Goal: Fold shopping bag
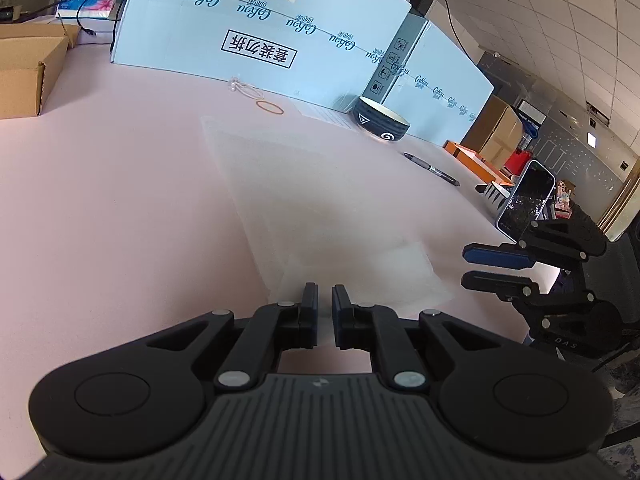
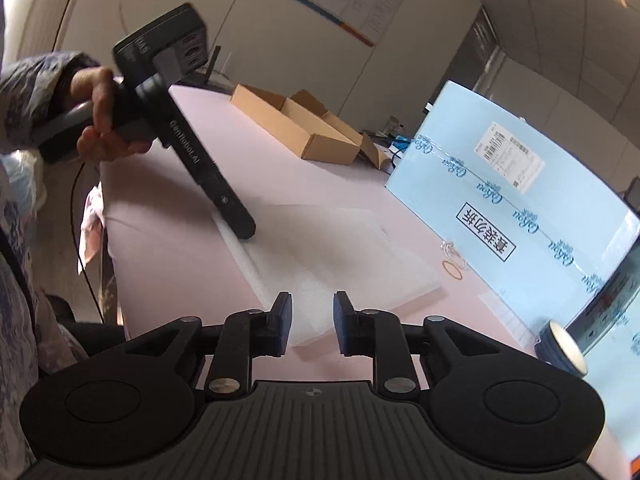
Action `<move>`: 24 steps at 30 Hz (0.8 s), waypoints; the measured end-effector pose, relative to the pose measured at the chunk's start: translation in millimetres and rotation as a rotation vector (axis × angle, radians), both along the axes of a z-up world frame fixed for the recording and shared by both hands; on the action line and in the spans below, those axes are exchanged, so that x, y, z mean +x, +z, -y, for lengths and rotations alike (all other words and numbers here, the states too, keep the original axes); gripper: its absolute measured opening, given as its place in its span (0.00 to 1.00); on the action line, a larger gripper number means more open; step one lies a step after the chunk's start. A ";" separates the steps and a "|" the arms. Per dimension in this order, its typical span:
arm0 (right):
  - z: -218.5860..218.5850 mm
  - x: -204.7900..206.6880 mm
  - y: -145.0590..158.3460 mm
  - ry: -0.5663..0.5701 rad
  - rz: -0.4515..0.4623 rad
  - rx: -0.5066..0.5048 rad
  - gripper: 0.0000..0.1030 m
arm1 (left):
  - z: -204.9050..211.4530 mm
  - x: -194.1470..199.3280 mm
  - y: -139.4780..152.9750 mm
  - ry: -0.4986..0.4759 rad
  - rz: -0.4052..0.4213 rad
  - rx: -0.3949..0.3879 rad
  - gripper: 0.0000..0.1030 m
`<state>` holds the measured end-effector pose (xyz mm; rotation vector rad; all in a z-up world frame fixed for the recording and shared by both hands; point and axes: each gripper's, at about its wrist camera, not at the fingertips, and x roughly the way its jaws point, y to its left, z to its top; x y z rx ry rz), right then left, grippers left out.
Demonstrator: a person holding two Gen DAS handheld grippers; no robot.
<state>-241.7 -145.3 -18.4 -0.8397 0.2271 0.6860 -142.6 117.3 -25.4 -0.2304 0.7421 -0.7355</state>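
Observation:
A translucent white shopping bag point(image 1: 320, 200) lies flat on the pink table point(image 1: 120, 200), partly folded into layers. My left gripper point(image 1: 325, 300) is down at the bag's near edge with its jaws nearly together and only a thin slit between the pads. The right wrist view shows the left gripper point(image 2: 245, 233) with its tip resting on the left edge of the bag point(image 2: 340, 252); whether it pinches any film I cannot tell. My right gripper point(image 2: 312, 314) hovers over the bag's near corner, open, with nothing between its pads. In the left wrist view the right gripper point(image 1: 466, 266) sits rolled on its side beyond the bag's right corner.
Two large light-blue cartons point(image 1: 260, 20) wall off the far side. In front of them are a dark patterned bowl point(image 1: 380, 122), a rubber band point(image 1: 270, 107) and a pen point(image 1: 432, 168). An open cardboard box point(image 1: 28, 72) stands at the left. A phone point(image 1: 526, 200) rides on the right gripper.

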 end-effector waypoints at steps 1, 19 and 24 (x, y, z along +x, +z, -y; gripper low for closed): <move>-4.2 -4.2 -5.3 0.029 0.042 -0.082 0.24 | -0.5 1.7 0.6 -0.004 -0.012 -0.001 0.07; -13.9 -1.5 -41.6 0.212 0.219 -0.537 0.25 | -6.3 13.0 -0.3 -0.008 -0.097 -0.039 0.07; -25.0 9.2 -46.1 0.226 0.265 -0.550 0.20 | -5.5 14.6 0.3 -0.002 -0.105 -0.040 0.07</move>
